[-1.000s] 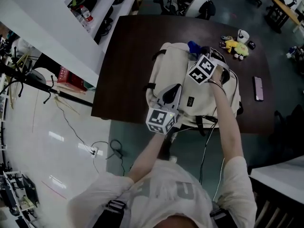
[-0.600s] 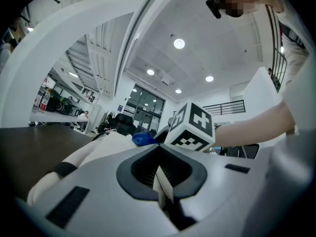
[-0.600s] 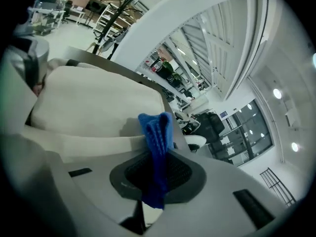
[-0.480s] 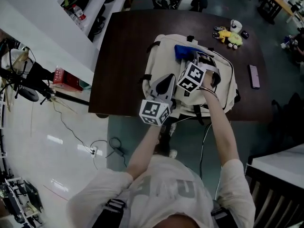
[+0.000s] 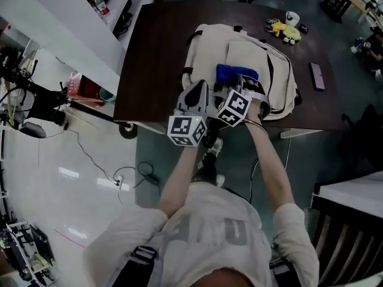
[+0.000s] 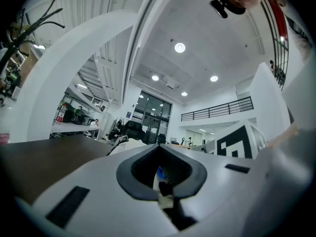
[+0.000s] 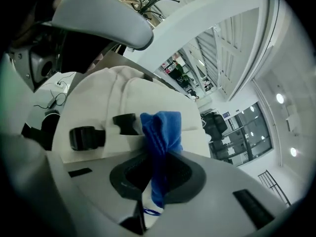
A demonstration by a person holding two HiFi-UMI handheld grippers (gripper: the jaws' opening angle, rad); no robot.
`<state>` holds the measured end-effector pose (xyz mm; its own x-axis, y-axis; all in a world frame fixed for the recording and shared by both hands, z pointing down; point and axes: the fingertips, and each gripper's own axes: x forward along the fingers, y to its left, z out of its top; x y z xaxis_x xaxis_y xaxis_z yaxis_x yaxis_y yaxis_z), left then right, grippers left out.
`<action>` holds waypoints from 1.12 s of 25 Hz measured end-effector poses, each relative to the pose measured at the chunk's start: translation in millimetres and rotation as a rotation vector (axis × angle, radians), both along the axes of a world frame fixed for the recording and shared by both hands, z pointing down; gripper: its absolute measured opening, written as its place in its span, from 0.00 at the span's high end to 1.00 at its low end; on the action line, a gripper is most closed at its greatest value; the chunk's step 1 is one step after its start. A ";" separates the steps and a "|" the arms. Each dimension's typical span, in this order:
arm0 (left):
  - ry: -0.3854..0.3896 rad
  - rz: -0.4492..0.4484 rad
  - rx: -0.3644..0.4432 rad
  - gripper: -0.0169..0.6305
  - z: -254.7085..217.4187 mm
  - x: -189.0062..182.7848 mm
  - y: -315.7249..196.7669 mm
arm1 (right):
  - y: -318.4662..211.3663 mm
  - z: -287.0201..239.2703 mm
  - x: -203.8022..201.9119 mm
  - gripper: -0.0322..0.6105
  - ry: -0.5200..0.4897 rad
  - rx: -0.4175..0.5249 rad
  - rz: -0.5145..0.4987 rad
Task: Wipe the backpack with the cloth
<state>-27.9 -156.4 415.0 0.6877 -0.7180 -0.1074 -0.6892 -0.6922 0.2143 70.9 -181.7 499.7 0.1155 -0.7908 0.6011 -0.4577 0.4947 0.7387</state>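
Observation:
The cream backpack (image 5: 251, 46) lies flat on the dark table (image 5: 152, 58). A blue cloth (image 5: 234, 73) rests on its near half, bunched in my right gripper (image 5: 238, 88), which is shut on it. In the right gripper view the cloth (image 7: 160, 132) stands up out of the jaws of the gripper (image 7: 158, 177) in front of the backpack (image 7: 103, 102). My left gripper (image 5: 196, 94) sits at the backpack's near left corner. In the left gripper view the gripper (image 6: 160, 181) is shut on a small cream bit of the backpack and points up at the ceiling.
A phone (image 5: 317, 76) lies on the table right of the backpack, and small toys (image 5: 282, 28) sit at the far right. The table's near edge runs just under both grippers. Black strap buckles (image 7: 86, 137) lie on the backpack. White shelving (image 5: 72, 23) stands at left.
My right gripper has dragged the blue cloth from the backpack's far end toward its near edge. The left gripper has stayed at the near left corner.

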 end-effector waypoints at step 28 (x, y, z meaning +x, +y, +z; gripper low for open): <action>0.054 0.072 0.032 0.97 -21.5 2.7 44.3 | 64.3 -6.2 -22.9 0.89 -0.159 -0.023 -0.019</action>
